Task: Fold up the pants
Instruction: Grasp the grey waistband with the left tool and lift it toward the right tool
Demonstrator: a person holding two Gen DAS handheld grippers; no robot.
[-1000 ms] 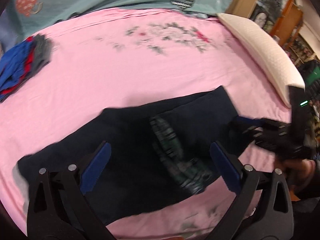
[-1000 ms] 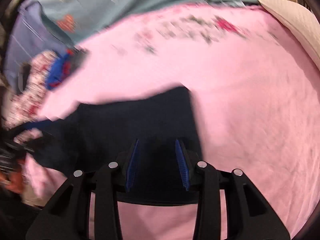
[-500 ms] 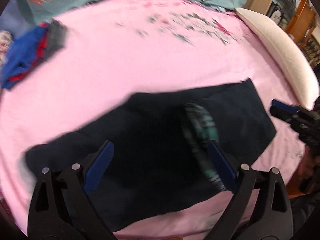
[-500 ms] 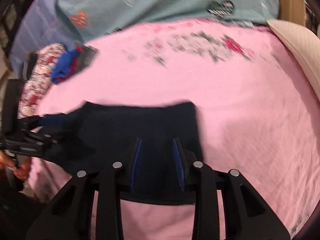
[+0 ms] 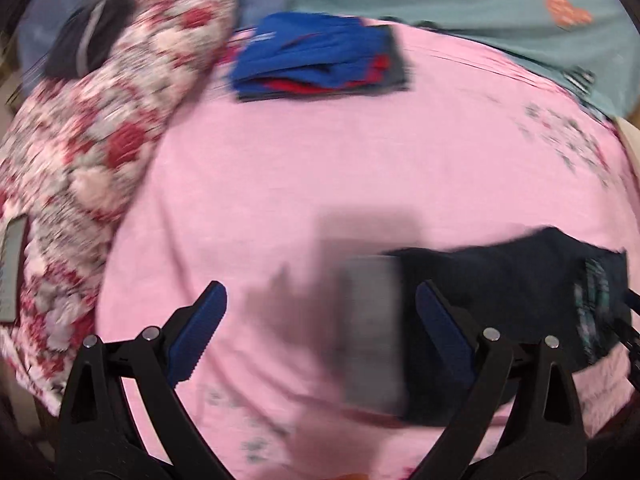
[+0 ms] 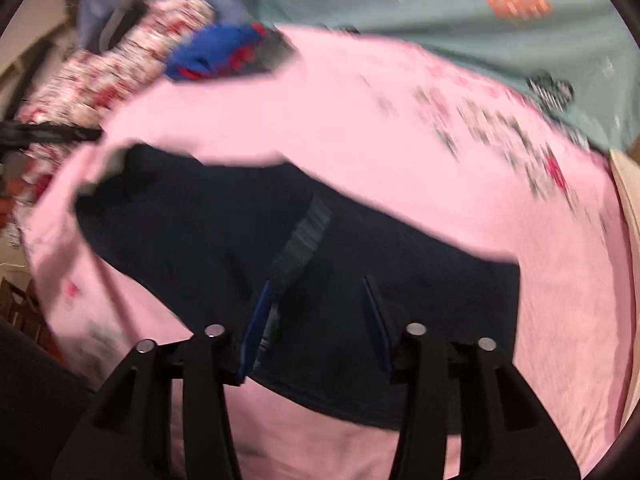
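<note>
The left gripper [image 5: 320, 320] gapes wide over the pink sheet [image 5: 320, 168], the dark pants [image 5: 520, 280] off to its right. The right gripper [image 6: 316, 316], jaws just opening, stands half-wide above the pants [image 6: 400, 320], gripping nothing.

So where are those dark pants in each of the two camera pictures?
Left wrist view: the dark pants lie at the lower right, partly behind the right finger of the left claw.
Right wrist view: the pants spread across the middle, under the right claw.
Shared landmark: the blue and red folded clothes at the far edge of the pink sheet.
</note>
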